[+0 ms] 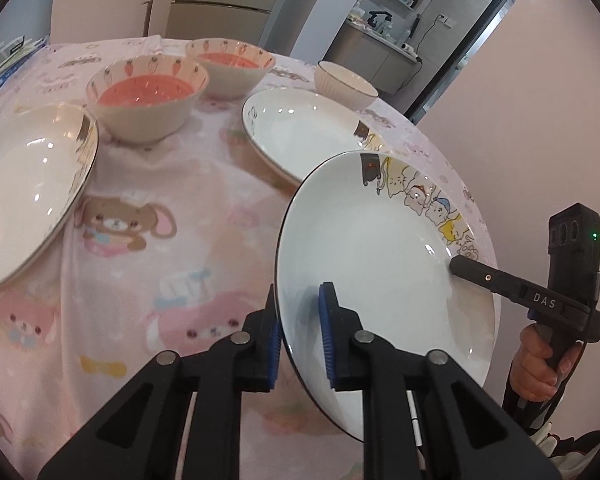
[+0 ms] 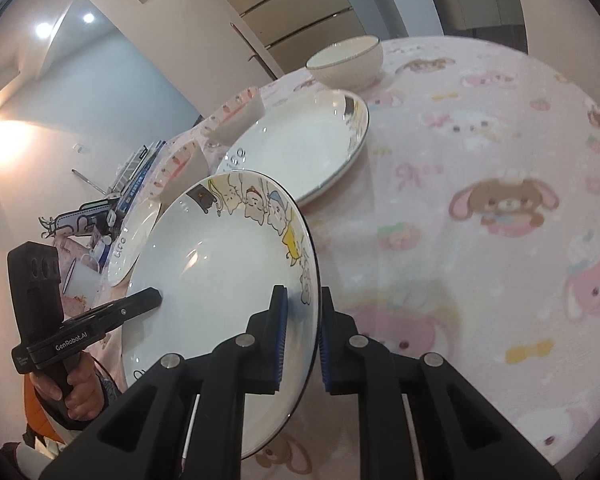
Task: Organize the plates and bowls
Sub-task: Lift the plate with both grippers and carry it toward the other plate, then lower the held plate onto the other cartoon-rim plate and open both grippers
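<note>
both hand-held grippers clamp the cartoon plate (image 1: 380, 248) by opposite rims: left hand-held gripper (image 1: 300, 336), right hand-held gripper (image 2: 302, 340); target plate (image 1: 300, 128) lies ahead on the bench.

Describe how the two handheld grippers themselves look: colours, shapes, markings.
Both are black plastic. The left gripper and right gripper have angular fingers, silver pivot pins and ribbed blue pads. Side markings read "GenRobot.AI" and "DAS". A boxy black block with round lenses tops each pistol-style handle.
</note>
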The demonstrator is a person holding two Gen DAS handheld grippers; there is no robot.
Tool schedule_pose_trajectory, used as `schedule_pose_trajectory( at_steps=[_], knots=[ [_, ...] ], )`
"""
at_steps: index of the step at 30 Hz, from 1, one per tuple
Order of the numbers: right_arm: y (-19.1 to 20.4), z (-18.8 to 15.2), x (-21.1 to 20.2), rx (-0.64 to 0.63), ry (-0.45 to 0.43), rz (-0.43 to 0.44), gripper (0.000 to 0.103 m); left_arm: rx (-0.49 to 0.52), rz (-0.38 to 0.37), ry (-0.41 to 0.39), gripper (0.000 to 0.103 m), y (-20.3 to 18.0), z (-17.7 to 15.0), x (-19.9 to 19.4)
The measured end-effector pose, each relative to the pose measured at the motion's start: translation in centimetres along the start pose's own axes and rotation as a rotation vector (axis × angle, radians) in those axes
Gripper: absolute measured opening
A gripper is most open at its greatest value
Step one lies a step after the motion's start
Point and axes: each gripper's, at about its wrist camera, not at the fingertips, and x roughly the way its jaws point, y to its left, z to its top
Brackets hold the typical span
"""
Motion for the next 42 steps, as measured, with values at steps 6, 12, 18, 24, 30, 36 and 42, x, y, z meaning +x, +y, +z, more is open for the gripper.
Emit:
schedule_pose_trajectory(
  at_steps=[6,12,18,24,30,36,42],
  knots=[
    [-0.8,3.6,-0.5,0.002,-0.019,-0.031,0.015,0.025,-0.002,-0.006,0.016,-1.0,3.6,1.6],
    [-2.5,8.0,1.1,-0.004,0.000,-0.062,0.015,0.022,0.004,0.014,0.017,-1.3,7.3,4.3],
    [-2.0,11.7,3.3,-0.047,0.000,-0.090,0.016,0.005,0.018,0.031,0.018,-0.1,10.7,6.2],
    [-1.8,14.8,7.0,-0.041,0.035,-0.069,0.016,-0.010,0.070,0.031,0.018,1.7,13.7,7.7],
    [-2.2,16.5,9.6,-0.034,0.047,-0.022,0.015,-0.023,0.072,0.021,0.018,3.6,15.0,9.0],
    [-2.8,16.4,11.2,-0.016,0.052,-0.018,0.016,0.021,0.115,0.002,0.018,3.1,14.8,9.2],
    [-2.5,15.9,10.9,-0.043,0.047,-0.029,0.016,0.035,0.138,-0.007,0.019,2.6,14.4,9.2]
  ],
)
